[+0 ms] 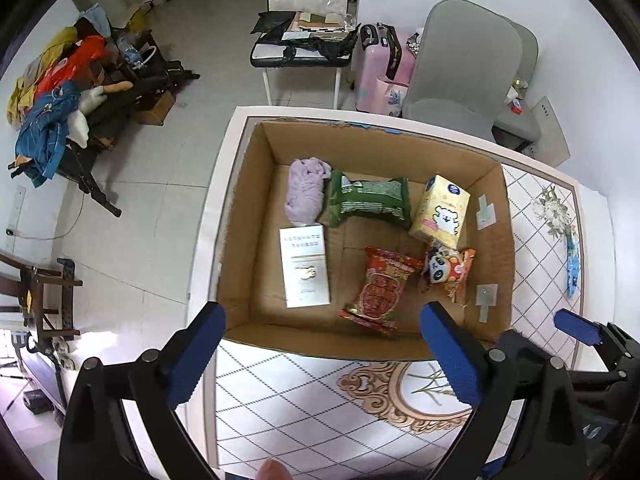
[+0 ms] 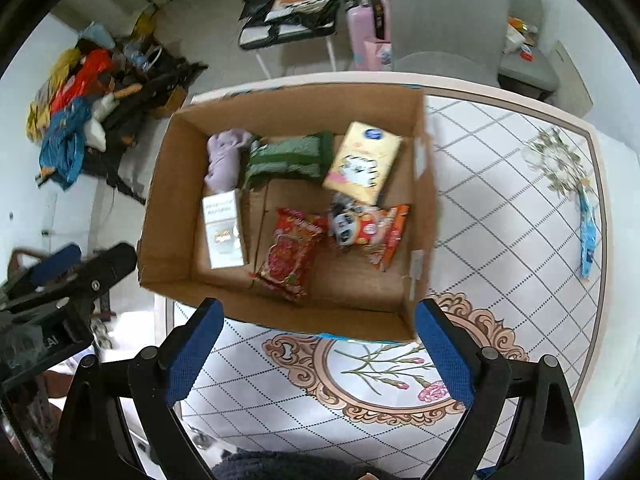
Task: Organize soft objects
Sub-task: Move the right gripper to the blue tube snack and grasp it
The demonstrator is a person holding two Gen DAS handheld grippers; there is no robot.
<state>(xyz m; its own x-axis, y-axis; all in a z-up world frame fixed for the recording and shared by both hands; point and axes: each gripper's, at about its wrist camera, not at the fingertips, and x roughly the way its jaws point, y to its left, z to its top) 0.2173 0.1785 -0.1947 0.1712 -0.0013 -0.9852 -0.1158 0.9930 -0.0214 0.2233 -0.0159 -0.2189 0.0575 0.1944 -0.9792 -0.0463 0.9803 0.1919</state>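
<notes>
While the left gripper (image 1: 322,344) is hanging over the near rim of the open brown cardboard box (image 1: 244,216), its blue-padded jaws are standing spread wide with nothing between them. Ahead of the jaws, on the box floor, a crumpled lilac cloth (image 1: 305,192) is lying at the far left, touching a green soft wipes pack (image 1: 368,202) on its right. Further right, a yellow tissue pack with a white bear (image 1: 440,210) is standing tilted. Nearer the jaws, a flat white booklet (image 1: 305,266) is lying left, a red snack bag (image 1: 380,290) in the middle, and an orange panda snack bag (image 1: 450,270) close to the right jaw. The right gripper (image 1: 580,330) is showing at the right edge, over the patterned white tablecloth (image 1: 320,400).

In the right wrist view, the right gripper (image 2: 318,342) is hovering just before the box (image 2: 172,216), jaws likewise parted and holding nothing. Beyond them the lilac cloth (image 2: 224,158), green pack (image 2: 290,156) and yellow tissue pack (image 2: 364,162) are lining the far side; the booklet (image 2: 223,232), red bag (image 2: 290,252) and panda bag (image 2: 370,232) are lying nearer. The left gripper (image 2: 56,268) is showing to the left; whether open or closed cannot be told here. A light-blue packet (image 2: 587,236) is lying on the tablecloth (image 2: 500,200) far right of the jaws.
</notes>
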